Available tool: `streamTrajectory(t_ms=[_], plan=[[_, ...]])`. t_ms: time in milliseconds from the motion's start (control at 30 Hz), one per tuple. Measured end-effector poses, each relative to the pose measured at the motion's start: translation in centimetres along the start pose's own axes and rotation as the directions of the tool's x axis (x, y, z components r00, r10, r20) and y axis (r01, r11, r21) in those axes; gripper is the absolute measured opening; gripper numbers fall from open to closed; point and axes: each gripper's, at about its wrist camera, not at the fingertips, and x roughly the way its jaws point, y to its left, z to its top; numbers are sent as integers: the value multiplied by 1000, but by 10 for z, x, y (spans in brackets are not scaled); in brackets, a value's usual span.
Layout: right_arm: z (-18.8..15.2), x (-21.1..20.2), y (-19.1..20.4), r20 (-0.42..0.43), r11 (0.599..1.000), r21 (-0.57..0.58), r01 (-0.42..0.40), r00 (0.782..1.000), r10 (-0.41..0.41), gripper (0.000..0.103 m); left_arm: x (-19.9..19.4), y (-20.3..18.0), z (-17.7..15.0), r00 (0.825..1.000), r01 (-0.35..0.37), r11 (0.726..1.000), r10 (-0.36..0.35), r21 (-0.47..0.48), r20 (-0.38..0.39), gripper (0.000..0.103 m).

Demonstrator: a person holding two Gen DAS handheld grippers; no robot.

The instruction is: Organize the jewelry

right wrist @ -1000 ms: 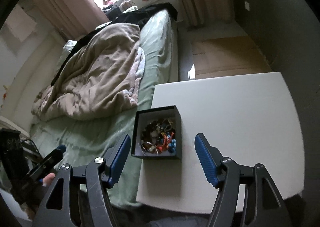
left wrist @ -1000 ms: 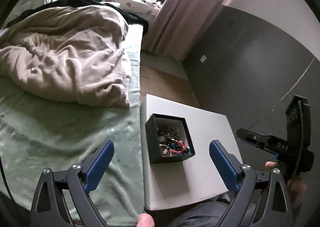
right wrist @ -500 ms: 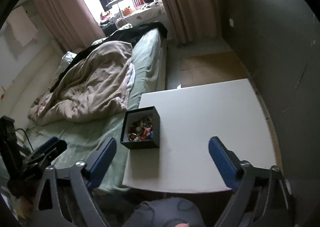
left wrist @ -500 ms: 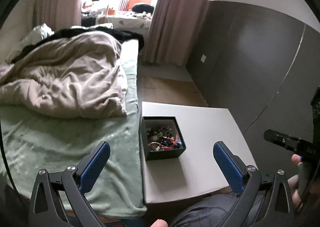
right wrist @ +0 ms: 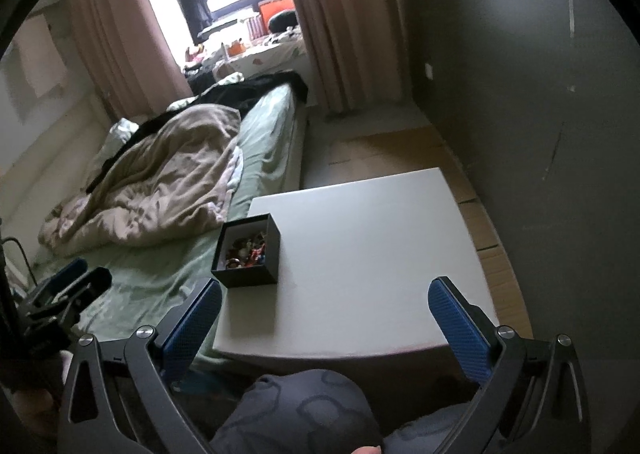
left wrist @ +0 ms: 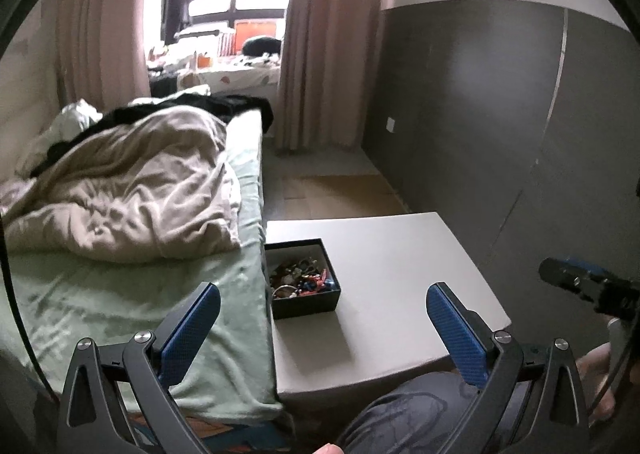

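Both pairs of your blue-padded fingers are spread wide with nothing between them; the right pair is just finishing its release. Your left gripper (left wrist: 323, 330) sits at the bottom of its frame, one finger (left wrist: 188, 334) over the green bed sheet, the other (left wrist: 456, 334) over the near right edge of the counter (left wrist: 400, 254). Your right gripper (right wrist: 325, 328) frames the counter's near edge from the bottom of its own view, and its tip shows at the right edge of the left view.

Beyond the fingers and apart from them, the black box (left wrist: 306, 300) stands open on the counter's left side, right beside the bed (left wrist: 120, 294). It holds a mixed heap of jewelry (left wrist: 300, 278); single pieces are too small to tell apart. A beige blanket (left wrist: 120, 193) lies rumpled on the bed at the left. Your patterned grey knee (right wrist: 300, 414) fills the bottom centre.
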Motion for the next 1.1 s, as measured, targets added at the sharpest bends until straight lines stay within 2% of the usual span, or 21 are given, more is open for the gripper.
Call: streamTrajectory(t_ms=[233,367,567,1100], plan=[[-16,-28,-9,51,999,15,44,998,-44,103,-15,-17,-11,999,2,998,-4,55,33,103],[-28,-38,-6,89,999,4,49,995,-49,103,-28,-19,-18,998,-4,998,0,58,70,103],[-35,-44,-6,115,999,0,54,992,-54,103,-34,-21,-21,996,-5,997,-2,82,84,103],[-37,-43,2,114,998,-11,65,991,-63,103,-35,-16,-21,996,-3,998,-2,57,89,103]])
